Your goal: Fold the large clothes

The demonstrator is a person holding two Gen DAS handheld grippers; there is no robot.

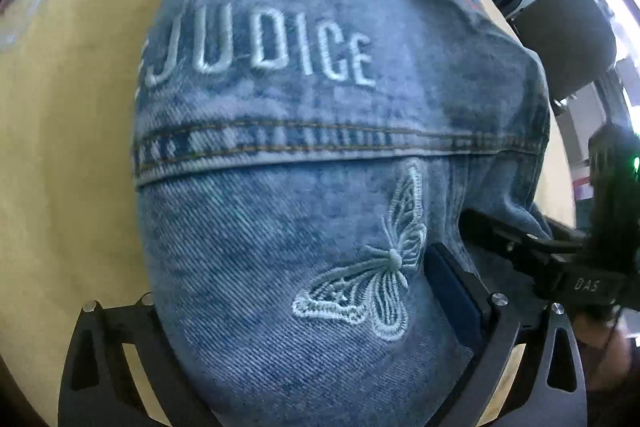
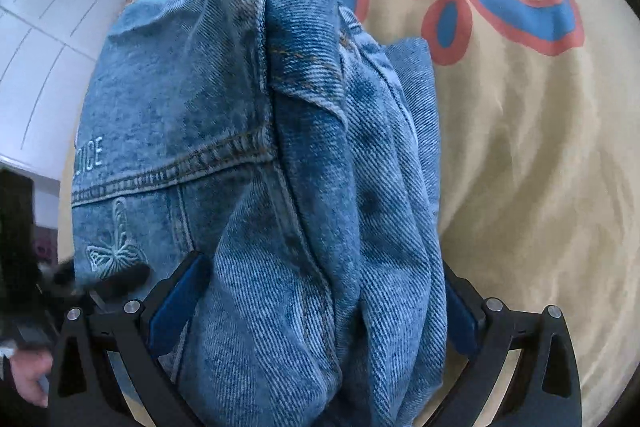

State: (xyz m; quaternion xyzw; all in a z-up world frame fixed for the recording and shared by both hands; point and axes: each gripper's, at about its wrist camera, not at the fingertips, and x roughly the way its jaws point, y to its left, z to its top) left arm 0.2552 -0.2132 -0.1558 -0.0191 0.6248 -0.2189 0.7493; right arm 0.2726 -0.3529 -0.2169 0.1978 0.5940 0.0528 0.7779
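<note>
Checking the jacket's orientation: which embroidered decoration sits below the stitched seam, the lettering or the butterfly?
The butterfly, pale outlined wings just under the double-stitched seam; the lettering lies above it.

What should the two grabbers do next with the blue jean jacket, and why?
Probably back both away. The denim jacket already lies bunched and folded on the yellow cloth. The right gripper stands wide open around it, so it seems let go. The left gripper also has denim between its fingers; its grip is unclear.
</note>
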